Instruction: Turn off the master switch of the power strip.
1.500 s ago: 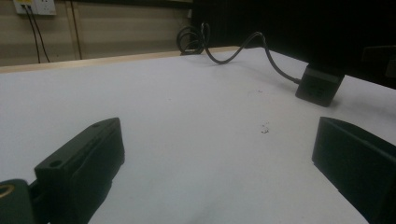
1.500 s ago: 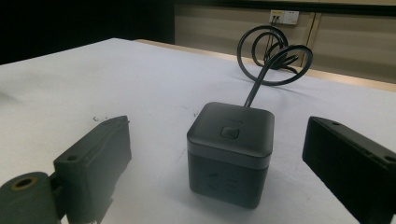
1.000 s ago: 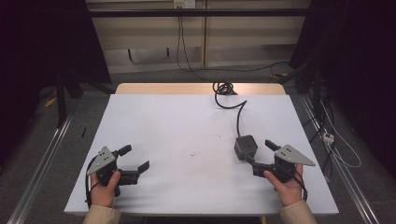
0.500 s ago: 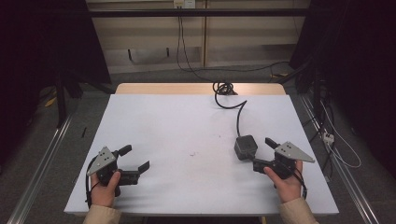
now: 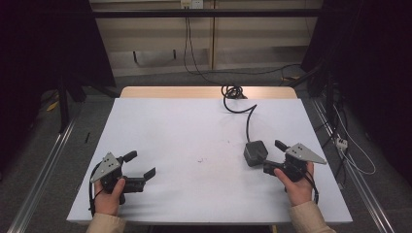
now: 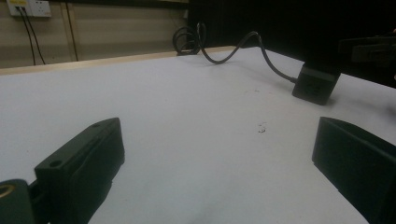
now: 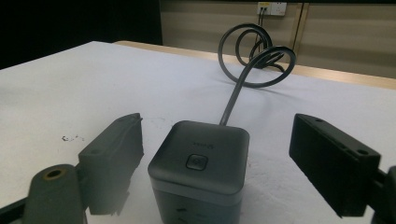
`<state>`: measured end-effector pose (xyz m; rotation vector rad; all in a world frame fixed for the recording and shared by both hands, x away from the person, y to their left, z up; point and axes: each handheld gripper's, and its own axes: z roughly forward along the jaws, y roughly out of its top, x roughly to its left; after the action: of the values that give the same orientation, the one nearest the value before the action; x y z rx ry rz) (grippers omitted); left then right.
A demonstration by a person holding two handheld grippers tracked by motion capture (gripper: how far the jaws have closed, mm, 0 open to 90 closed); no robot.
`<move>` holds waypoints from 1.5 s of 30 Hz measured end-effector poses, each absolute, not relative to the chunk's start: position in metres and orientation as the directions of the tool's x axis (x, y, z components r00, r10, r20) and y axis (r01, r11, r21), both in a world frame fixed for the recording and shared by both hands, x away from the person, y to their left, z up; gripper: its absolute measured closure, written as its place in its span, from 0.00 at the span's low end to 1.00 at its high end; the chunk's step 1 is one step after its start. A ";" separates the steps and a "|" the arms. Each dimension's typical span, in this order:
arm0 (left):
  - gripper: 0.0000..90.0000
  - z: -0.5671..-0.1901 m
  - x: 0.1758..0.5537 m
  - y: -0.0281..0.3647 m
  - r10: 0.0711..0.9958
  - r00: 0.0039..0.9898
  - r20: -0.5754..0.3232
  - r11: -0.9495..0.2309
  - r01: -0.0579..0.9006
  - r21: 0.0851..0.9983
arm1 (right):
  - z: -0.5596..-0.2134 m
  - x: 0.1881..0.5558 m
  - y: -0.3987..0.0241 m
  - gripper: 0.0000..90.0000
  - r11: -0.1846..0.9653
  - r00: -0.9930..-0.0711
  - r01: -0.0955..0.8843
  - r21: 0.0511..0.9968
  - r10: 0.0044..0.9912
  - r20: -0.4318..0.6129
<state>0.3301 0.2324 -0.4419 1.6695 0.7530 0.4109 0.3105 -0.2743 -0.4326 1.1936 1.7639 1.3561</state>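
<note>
The dark cube-shaped power block (image 5: 255, 153) sits on the white table (image 5: 194, 131) toward the person's right, at roughly four o'clock from the table's centre, with its thick black cable (image 5: 248, 119) running off its far side toward twelve o'clock, curving and ending in a loose coil (image 5: 232, 91) at the table's far edge. The right gripper (image 5: 272, 156) is by far the nearer of the two: in the high view the block lies just off its jaw tips at about ten o'clock from the right hand (image 5: 294, 182), and in the right gripper view the block (image 7: 200, 168) stands squarely between the two black jaws, which are spread wide with a clear gap on either side, so nothing is held. That view also shows a small square button (image 7: 196, 162) on the block's top face and the cable (image 7: 233, 100) rising straight away from the camera, so the jaws straddle the block across the line of the cable rather than along it. My judgement is that a simple closing of these jaws would take the block by its two side faces, with the cable trailing free behind. The left gripper (image 5: 140, 165) rests well apart near the table's near-left corner, at about eight o'clock, its jaws likewise wide open and empty; from the left gripper view the block (image 6: 316, 84) sits far off at about two o'clock. A faint dark mark (image 5: 200, 159) lies on the table between the two grippers.
</note>
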 end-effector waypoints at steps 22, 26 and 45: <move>0.02 -0.442 0.330 0.232 0.672 0.729 -0.132 -0.092 0.259 0.962 | -0.428 0.318 -0.272 0.30 0.079 -0.406 0.295 0.952 0.913 0.050; 0.02 -0.442 0.330 0.232 0.671 0.729 -0.132 -0.093 0.259 0.961 | -0.429 0.319 -0.271 0.33 0.087 -0.409 0.299 0.950 0.912 0.045; 0.02 -0.443 0.330 0.232 0.670 0.731 -0.131 -0.093 0.258 0.962 | -0.430 0.322 -0.269 0.56 0.083 -0.425 0.314 0.946 0.903 0.061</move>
<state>0.3303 0.2320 -0.4428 1.6712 0.7510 0.4053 0.3223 -0.2686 -0.4297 1.1998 1.8021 1.3483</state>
